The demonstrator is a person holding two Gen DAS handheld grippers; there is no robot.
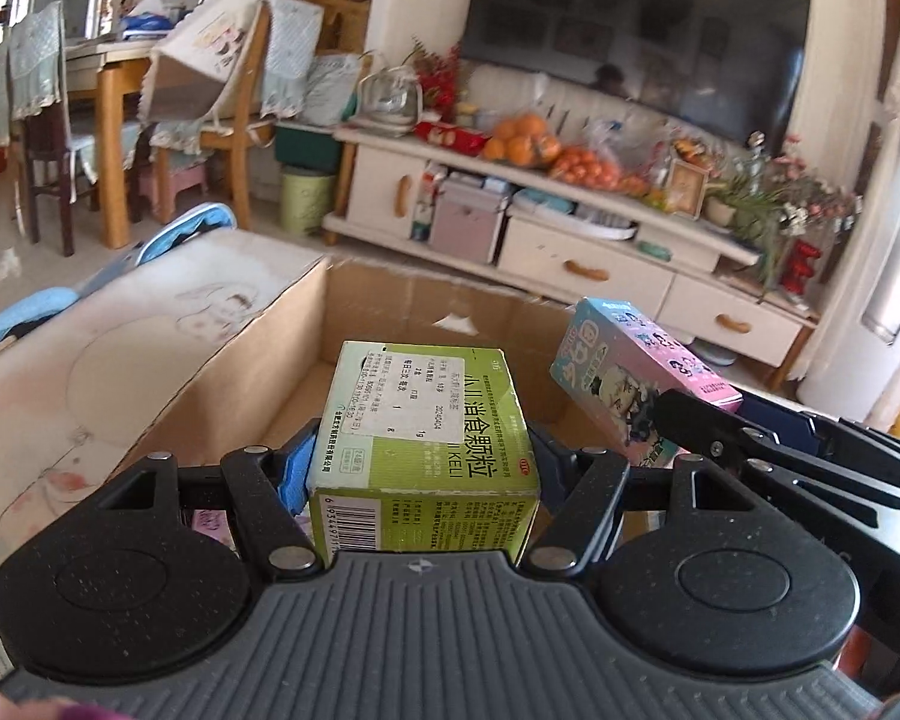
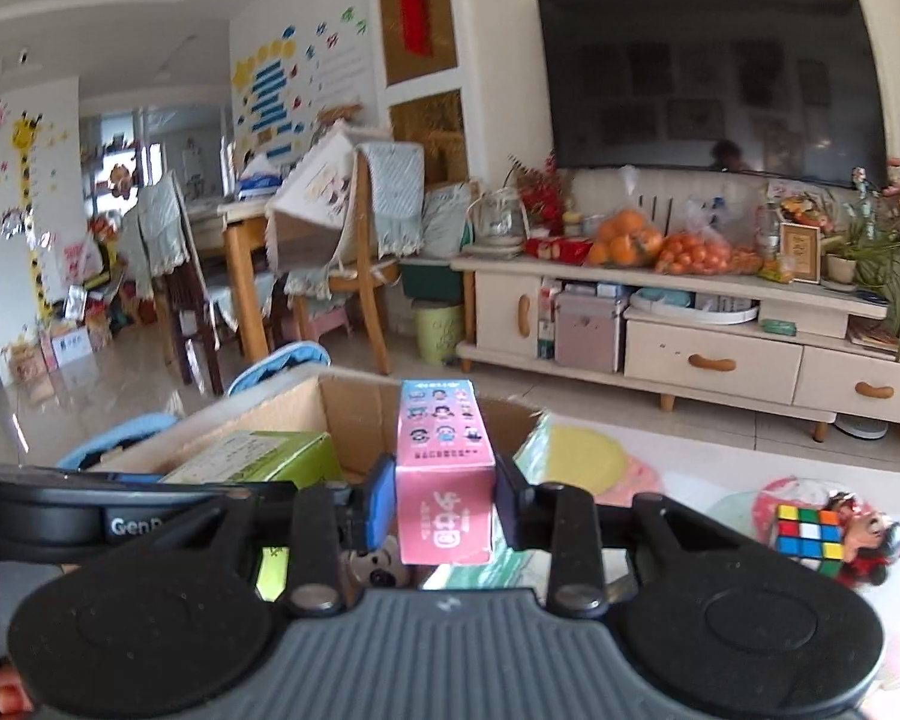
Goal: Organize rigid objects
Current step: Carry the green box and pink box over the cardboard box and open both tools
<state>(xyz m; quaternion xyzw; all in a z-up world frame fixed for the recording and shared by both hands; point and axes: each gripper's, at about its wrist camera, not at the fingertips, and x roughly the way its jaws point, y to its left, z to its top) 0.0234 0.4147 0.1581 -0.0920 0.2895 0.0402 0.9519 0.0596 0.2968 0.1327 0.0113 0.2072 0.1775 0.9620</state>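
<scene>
The left gripper [image 1: 420, 468] is clamped on a green box [image 1: 426, 426], its fingers pressing the two long sides near the box's near end. The box sticks out forward over the open cardboard box [image 1: 282, 336] just beyond. It is probably light, stiff card that could dent under a hard squeeze; the flat side faces are the sensible hold.

The right gripper [image 2: 444, 507] is likewise closed on a pink box [image 2: 444, 480], held at its near end with the blue-printed far end pointing away. From the left wrist view this pink box hangs to the right of the green one, above the cardboard box's right edge, the two apart.

Farther right on the table [image 2: 690, 468] lie a puzzle cube [image 2: 809, 537] and a small doll [image 2: 870, 546], touching each other.
</scene>
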